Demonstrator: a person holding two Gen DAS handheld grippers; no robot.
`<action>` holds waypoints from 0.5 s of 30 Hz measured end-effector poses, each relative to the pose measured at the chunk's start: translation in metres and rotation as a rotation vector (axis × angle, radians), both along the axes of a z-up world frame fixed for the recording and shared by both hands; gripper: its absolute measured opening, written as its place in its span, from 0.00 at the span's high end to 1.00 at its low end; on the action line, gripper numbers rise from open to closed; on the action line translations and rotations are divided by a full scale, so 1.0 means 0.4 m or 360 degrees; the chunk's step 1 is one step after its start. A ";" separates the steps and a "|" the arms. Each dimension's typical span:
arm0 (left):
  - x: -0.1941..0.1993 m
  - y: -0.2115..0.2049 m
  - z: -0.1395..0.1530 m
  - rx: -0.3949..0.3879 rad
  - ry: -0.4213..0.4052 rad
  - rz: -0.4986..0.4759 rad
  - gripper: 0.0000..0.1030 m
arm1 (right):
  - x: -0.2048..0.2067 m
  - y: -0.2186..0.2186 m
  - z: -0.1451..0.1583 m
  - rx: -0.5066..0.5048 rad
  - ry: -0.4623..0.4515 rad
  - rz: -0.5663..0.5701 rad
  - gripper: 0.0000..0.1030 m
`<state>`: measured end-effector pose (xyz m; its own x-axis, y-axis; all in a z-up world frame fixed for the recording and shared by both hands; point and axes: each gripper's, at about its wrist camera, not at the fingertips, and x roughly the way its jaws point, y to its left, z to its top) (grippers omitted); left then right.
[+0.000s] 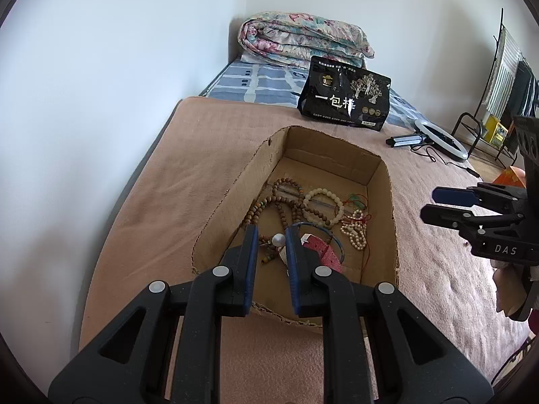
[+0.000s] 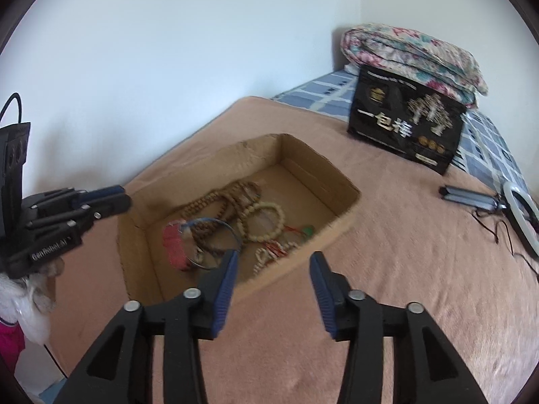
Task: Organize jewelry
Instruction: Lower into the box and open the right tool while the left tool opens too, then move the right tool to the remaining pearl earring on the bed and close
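A shallow cardboard box lies on the bed. It holds brown bead strings, a pale bead bracelet, a small pearl strand, a blue bangle and a red pouch. My left gripper hovers over the box's near end, jaws a little apart, with a white pearl between the tips. My right gripper is open and empty over the box's near wall.
A pink blanket covers the bed. A black printed bag stands behind the box, a folded floral quilt beyond it. A ring light with cable lies to the right. Wall on the left.
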<state>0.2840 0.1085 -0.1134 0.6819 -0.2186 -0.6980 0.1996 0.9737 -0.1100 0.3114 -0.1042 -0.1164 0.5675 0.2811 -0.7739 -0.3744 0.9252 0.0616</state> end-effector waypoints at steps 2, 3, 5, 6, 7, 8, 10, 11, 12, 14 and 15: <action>0.000 0.001 -0.002 -0.0017 0.0003 -0.0015 0.85 | 0.001 -0.029 -0.001 0.0008 0.0006 -0.0032 0.52; -0.002 -0.001 0.000 -0.0023 0.0005 -0.0030 0.85 | -0.001 -0.044 0.000 0.0011 0.0002 -0.0049 0.51; -0.001 -0.008 -0.001 -0.0002 0.0019 -0.0035 0.64 | -0.008 -0.070 0.006 0.0022 -0.0012 -0.0078 0.41; -0.001 -0.010 0.001 0.0002 0.0013 -0.0027 0.46 | -0.011 -0.079 0.009 0.0025 -0.0016 -0.0086 0.38; -0.005 -0.011 0.004 0.0000 -0.0003 -0.0014 0.43 | -0.015 -0.088 0.012 0.0027 -0.0019 -0.0090 0.36; -0.008 -0.012 0.007 -0.0005 -0.0012 -0.0006 0.43 | -0.020 -0.098 0.014 0.0021 -0.0025 -0.0094 0.36; -0.009 -0.013 0.011 -0.0022 -0.0003 0.0005 0.43 | -0.029 -0.110 0.018 0.0001 -0.0039 -0.0098 0.36; -0.010 -0.013 0.013 -0.0031 0.0003 0.0013 0.43 | -0.036 -0.117 0.020 -0.0010 -0.0045 -0.0098 0.35; -0.010 -0.015 0.016 -0.0037 0.0005 0.0016 0.43 | -0.040 -0.121 0.021 -0.0015 -0.0049 -0.0098 0.35; -0.019 -0.020 0.022 -0.0034 -0.0003 0.0018 0.43 | -0.054 -0.137 0.025 -0.0024 -0.0064 -0.0103 0.33; -0.025 -0.024 0.027 -0.0031 -0.0010 0.0021 0.43 | -0.059 -0.143 0.026 -0.0027 -0.0067 -0.0105 0.33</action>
<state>0.2738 0.0989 -0.1028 0.6894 -0.2234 -0.6891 0.1876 0.9739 -0.1279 0.2877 -0.1616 -0.1059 0.6166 0.2291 -0.7532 -0.3143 0.9488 0.0313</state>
